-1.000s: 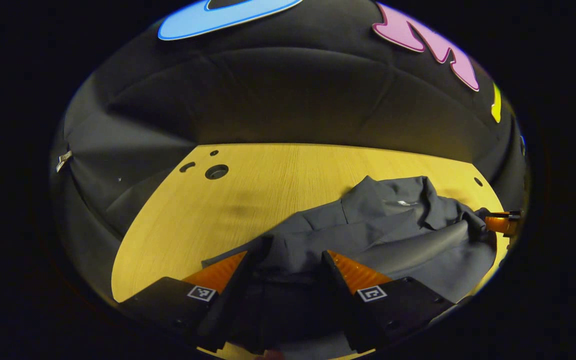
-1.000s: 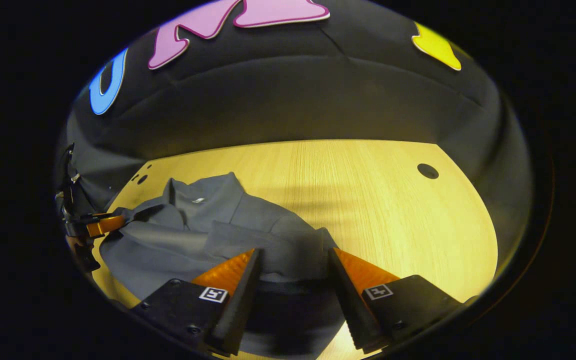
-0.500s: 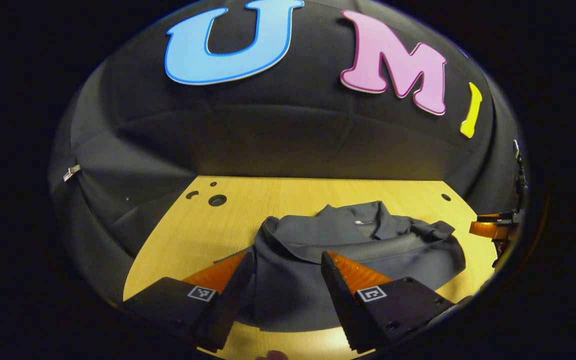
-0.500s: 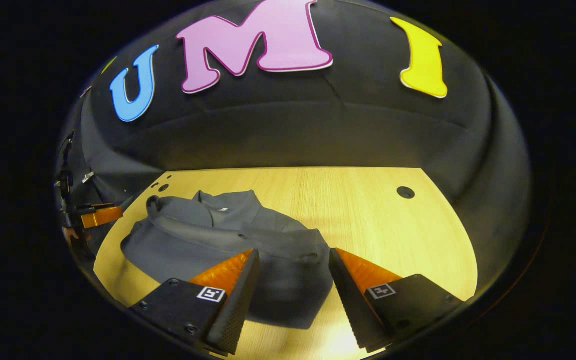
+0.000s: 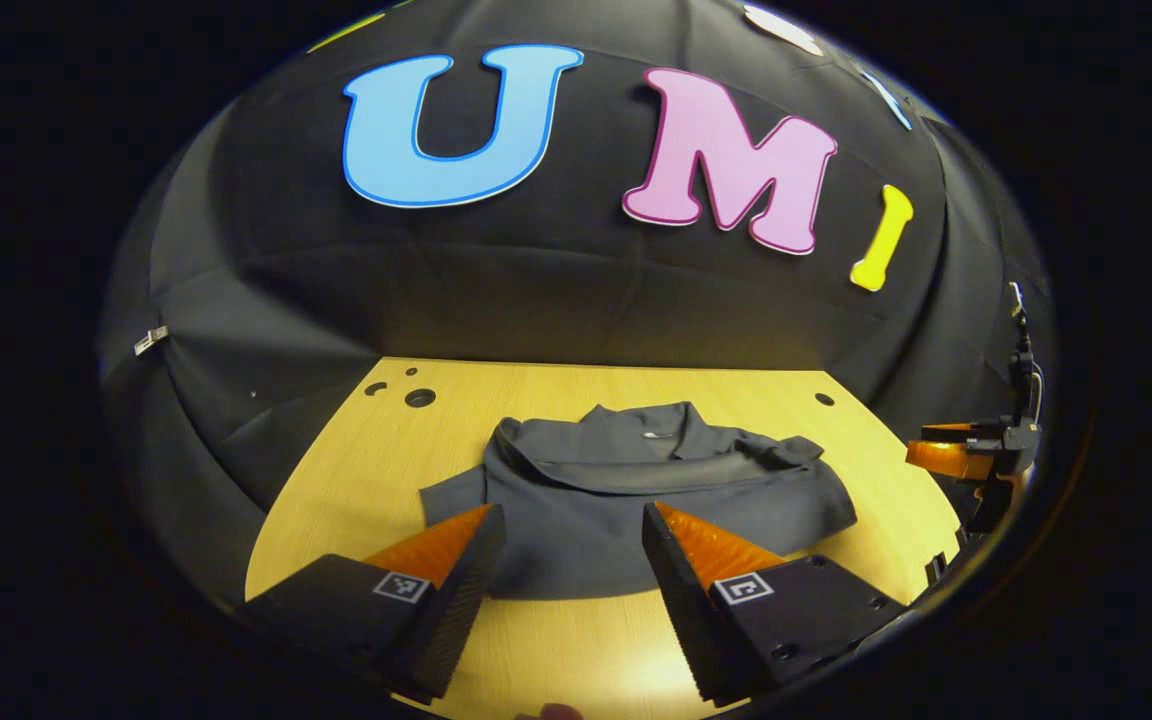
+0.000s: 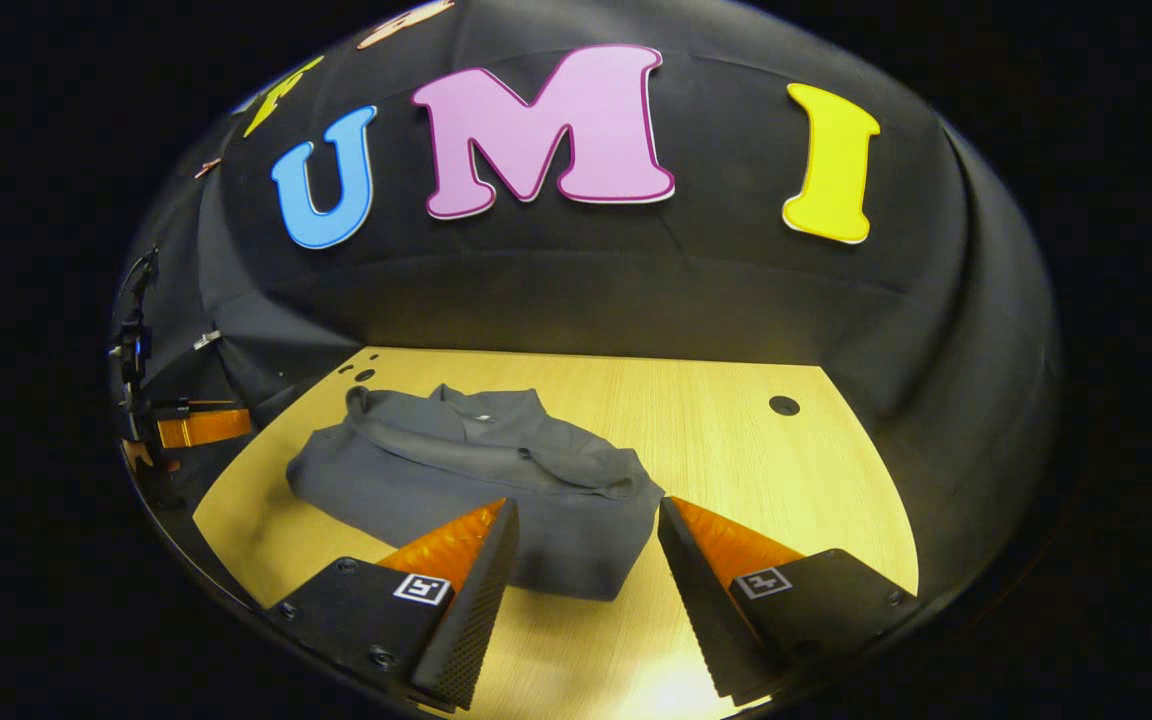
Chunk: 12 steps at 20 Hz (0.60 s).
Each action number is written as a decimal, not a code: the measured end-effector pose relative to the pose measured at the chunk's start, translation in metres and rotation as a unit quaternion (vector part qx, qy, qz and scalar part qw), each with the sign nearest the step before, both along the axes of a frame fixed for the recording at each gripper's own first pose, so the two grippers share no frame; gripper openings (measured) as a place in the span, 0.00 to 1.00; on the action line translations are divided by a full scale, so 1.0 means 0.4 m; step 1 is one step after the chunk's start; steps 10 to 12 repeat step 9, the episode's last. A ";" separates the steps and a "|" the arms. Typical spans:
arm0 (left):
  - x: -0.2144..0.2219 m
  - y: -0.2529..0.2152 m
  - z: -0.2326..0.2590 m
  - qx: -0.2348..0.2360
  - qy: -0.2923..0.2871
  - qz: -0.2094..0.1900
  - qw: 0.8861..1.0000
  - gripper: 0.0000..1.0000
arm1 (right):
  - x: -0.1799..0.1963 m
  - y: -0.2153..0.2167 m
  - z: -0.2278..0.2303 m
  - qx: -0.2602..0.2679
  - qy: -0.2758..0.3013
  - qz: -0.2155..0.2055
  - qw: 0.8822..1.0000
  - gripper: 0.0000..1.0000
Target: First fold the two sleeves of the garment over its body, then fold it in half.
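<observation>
Left claw: fingers spread wide, nothing between them, touching nothing. It sits at the bottom centre of the left gripper view, raised above the bench at its near edge.

Right claw: same state, wide apart, empty, no contact with cloth or bench. Bottom centre of the right gripper view.

Shirt: dark grey, lies folded on the wooden bench, middle of the left gripper view just above the left claw's fingertips in frame. Collar is on the far side, toward the black cloth wall. A rolled fold edge runs across below the collar, and a small flap of cloth sticks out at the shirt's left in that view. In the right gripper view the shirt lies left of centre, its near corner showing between the right claw's fingers but lying flat on the bench beyond them.

Each claw shows up in the other view: right claw at the right edge of the left gripper view, left claw at the left edge of the right gripper view. Both are off to the side of the shirt, apart from it.

Round holes in the bench: upper left of the bench in the left gripper view, one toward the right in the right gripper view.
</observation>
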<state>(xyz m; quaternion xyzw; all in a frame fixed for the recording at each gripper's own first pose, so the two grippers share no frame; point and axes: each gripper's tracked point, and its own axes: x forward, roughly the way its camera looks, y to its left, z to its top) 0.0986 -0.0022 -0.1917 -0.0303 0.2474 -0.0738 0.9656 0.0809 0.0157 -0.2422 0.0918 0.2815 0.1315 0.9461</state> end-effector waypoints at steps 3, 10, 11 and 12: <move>-0.064 -0.007 0.029 -0.001 -0.011 -0.004 1.000 0.89 | -0.048 0.001 0.044 -0.004 -0.016 -0.001 1.000 0.87; -0.182 -0.043 0.017 -0.035 0.002 -0.010 0.999 0.89 | -0.143 0.038 0.082 0.003 -0.020 0.000 1.000 0.76; -0.182 -0.043 0.017 -0.035 0.002 -0.010 0.999 0.89 | -0.143 0.038 0.082 0.003 -0.020 0.000 1.000 0.76; -0.182 -0.043 0.017 -0.035 0.002 -0.010 0.999 0.89 | -0.143 0.038 0.082 0.003 -0.020 0.000 1.000 0.76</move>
